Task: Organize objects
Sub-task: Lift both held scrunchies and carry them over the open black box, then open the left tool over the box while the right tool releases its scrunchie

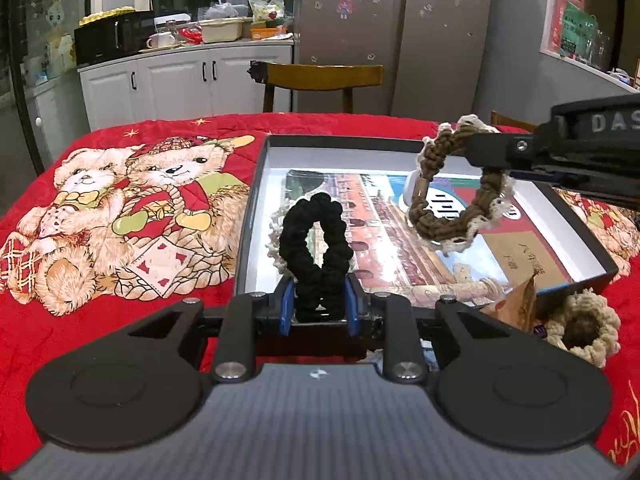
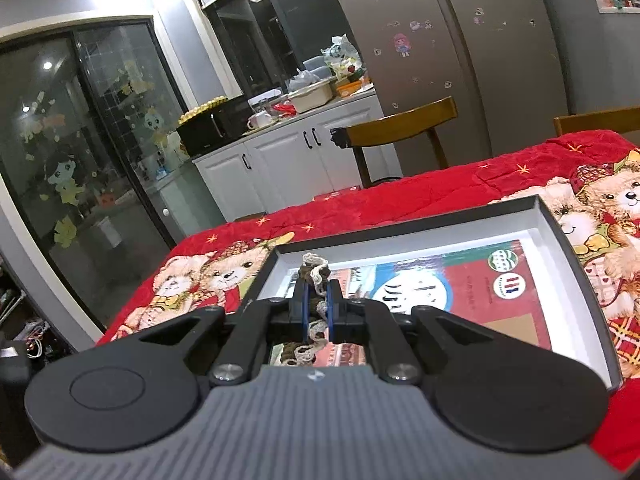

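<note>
**Both grippers loaded over the box**

Landmark: the shallow black-walled box (image 1: 256, 184) with a white inner lining, sitting on the red teddy-bear quilt (image 1: 120, 208). A printed book cover (image 1: 384, 216) lies flat on its floor.

- Left gripper (image 1: 319, 306) — blue pads pinching the lower end of a black braided ring (image 1: 314, 240). The ring stands up from the jaws, squeezed into an oval, and sits above the box's near-left part. Jaws are narrowed on the cord, not fully together.
- Right gripper (image 2: 318, 310) — pads pressed tight on a brown-and-cream braided ring (image 1: 460, 196). In the left wrist view it enters from the right, and the ring hangs below the fingers, above the box's middle, clear of the book cover. In the right wrist view the cord runs edge-on between the pads, with a bit sticking out ahead and a bit trailing below.
- A cream braided piece (image 1: 276, 236) lies inside the box, mostly hidden behind the black ring — can't tell its full shape.
- Another cream ring with a brown centre (image 1: 580, 328) rests on the quilt just outside the box's near-right corner, beside a brown paper scrap (image 1: 516, 304) leaning on the box's wall.
- Beyond the box's far edge: a wooden chair (image 1: 320, 76), then white cabinets (image 1: 180, 80) with a cluttered countertop.
</note>
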Motion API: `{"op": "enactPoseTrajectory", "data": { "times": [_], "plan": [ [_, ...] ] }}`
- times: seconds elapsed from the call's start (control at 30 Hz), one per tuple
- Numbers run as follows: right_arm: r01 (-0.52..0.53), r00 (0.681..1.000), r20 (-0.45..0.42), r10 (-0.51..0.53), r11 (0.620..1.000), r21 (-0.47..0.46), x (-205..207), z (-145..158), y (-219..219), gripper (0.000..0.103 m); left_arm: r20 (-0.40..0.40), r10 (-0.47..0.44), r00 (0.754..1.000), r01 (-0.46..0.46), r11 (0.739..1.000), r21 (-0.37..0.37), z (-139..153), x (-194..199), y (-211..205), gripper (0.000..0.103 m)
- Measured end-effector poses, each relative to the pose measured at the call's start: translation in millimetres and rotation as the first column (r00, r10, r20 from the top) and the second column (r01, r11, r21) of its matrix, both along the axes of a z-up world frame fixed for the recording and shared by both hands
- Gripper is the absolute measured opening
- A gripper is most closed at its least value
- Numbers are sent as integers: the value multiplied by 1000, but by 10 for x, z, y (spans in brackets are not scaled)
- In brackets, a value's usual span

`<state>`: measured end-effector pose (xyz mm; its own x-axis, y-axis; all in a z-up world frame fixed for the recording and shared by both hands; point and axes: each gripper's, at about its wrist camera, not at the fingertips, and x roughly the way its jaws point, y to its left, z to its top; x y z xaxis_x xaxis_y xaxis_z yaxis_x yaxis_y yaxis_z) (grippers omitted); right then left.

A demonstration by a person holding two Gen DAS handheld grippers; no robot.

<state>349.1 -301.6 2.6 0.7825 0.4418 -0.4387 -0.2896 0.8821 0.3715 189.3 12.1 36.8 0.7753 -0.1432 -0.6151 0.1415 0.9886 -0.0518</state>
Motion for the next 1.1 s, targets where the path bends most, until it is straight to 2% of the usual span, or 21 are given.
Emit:
{"op": "enactPoseTrajectory", "data": {
  "times": [0.7,0.77,0.93,1.0,1.03,1.07,1.1],
  "plan": [
    [23,993,-114,-31,998,-66,185,-345,-5,12,19,1,1000,-1,1000,-7,-76,55,41,33],
    [25,992,-120,-34,997,-79,189,-365,8,13,30,9,999,-9,1000,-3,-80,53,49,40],
    [29,988,-152,-41,996,-80,199,-443,42,20,103,-1,995,-3,999,34,-130,-16,17,44],
    [24,987,-156,-36,997,-75,191,-458,62,22,123,-8,992,2,999,50,-128,-42,0,50],
    [22,987,-154,-34,997,-79,182,-449,77,24,131,-11,991,4,999,55,-119,-57,-1,56],
    [20,988,-148,-32,997,-79,174,-439,84,30,135,-14,991,7,999,54,-113,-69,6,60],
    [19,989,-144,-31,997,-80,161,-420,86,46,140,-19,990,12,999,50,-104,-80,9,61]
  ]
}}
